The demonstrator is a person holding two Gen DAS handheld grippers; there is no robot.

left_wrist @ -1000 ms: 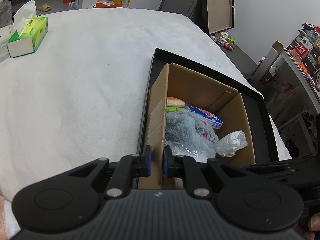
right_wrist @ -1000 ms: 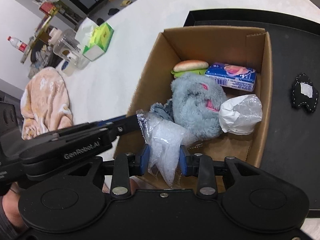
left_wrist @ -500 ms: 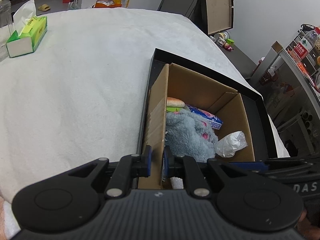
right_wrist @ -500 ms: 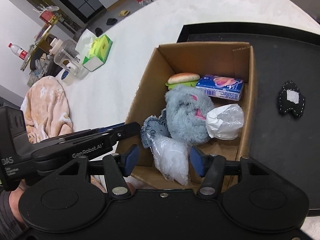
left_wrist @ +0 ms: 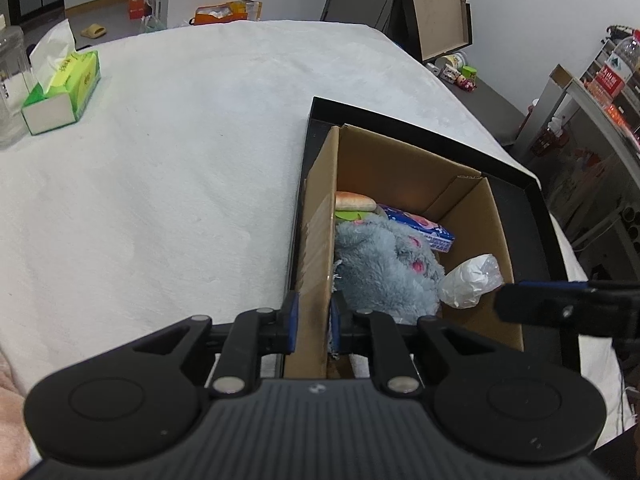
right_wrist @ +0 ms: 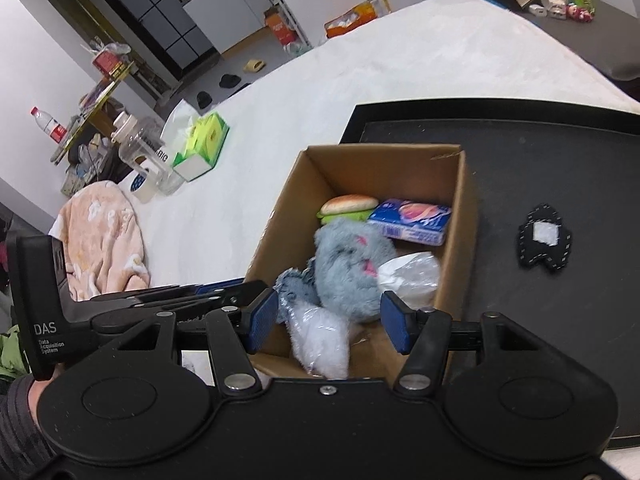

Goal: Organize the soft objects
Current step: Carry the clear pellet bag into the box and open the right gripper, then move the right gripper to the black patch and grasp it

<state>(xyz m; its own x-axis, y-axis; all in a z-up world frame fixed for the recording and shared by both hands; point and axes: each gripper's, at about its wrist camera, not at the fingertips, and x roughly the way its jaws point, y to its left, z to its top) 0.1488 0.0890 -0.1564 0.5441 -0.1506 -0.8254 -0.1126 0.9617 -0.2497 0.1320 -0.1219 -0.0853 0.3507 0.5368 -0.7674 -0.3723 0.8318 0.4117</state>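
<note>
The clear crinkled plastic bag of white soft filling (right_wrist: 320, 338) now lies inside the open brown cardboard box (right_wrist: 466, 216), at its near end, against the fluffy grey plush toy (right_wrist: 348, 270). One second ago my right tool (right_wrist: 328, 322) was clamped on this bag; half a second ago its pads had parted. Now the blue pads stand wide apart on either side of the bag, and I see no contact with it. I judge the release complete and this item stowed.

The box also holds a soft toy burger with a tan bun and green layer (right_wrist: 348, 207), a blue and pink pack of tissues (right_wrist: 410, 220), and a white crumpled plastic bundle (right_wrist: 412, 276).

My left tool (left_wrist: 313, 322) remains clamped on the near left wall of the box, one pad outside and one inside, as in both earlier views. The box position is unchanged, so the clamp is steadying it.

The box stands on a flat black tray (right_wrist: 560, 152) on the white cloth-covered surface (left_wrist: 160, 160). A small black felt piece with a white patch (right_wrist: 545, 242) lies on the tray, right of the box and apart from it. I judge it the likely next item. A green tissue box (left_wrist: 60, 92) sits well apart on the surface.
</note>
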